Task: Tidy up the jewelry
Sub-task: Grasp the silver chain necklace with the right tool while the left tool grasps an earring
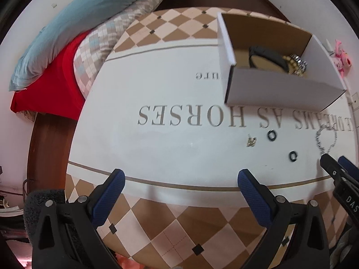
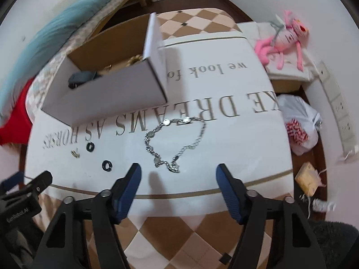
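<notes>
I see a shiny silver metal chain bracelet (image 2: 175, 143) lying on a smooth matt white printed tablecloth (image 2: 224, 145), with two glossy black rings (image 2: 90, 146) and a small gold-toned metal piece (image 2: 75, 153) beside it. The box (image 2: 107, 98) looks like matt white cardboard outside, raw brown inside. My right gripper (image 2: 178, 176) and left gripper (image 1: 181, 180) have matt black plastic arms and ribbed blue rubbery pads (image 2: 226, 186); the pink toy (image 2: 285, 42) looks plush.
</notes>
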A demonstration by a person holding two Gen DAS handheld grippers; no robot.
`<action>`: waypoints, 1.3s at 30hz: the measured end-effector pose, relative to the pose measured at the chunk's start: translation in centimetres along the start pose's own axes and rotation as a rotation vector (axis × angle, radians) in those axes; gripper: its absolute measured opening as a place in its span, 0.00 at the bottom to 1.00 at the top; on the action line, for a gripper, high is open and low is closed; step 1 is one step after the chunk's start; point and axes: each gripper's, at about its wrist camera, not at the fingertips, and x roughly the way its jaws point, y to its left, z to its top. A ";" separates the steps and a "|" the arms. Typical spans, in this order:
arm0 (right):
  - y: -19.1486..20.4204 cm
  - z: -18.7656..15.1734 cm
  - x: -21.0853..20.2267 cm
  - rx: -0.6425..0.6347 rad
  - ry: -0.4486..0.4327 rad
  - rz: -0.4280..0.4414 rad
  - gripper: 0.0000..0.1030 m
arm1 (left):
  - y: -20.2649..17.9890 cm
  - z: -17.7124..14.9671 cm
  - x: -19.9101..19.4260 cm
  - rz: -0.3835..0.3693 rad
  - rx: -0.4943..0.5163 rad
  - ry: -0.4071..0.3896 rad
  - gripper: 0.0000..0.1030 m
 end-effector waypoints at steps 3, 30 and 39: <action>1.7 -0.1 0.4 -0.083 -0.040 -0.105 0.52 | 0.2 -0.2 0.7 -0.002 -0.007 0.017 1.00; -2.3 -0.2 -3.0 0.102 -0.061 0.012 0.02 | -4.9 2.7 1.6 -0.213 0.067 -0.004 0.20; -2.1 0.6 -4.3 0.113 -0.081 0.056 0.02 | -5.1 2.3 1.0 -0.243 0.077 -0.023 0.06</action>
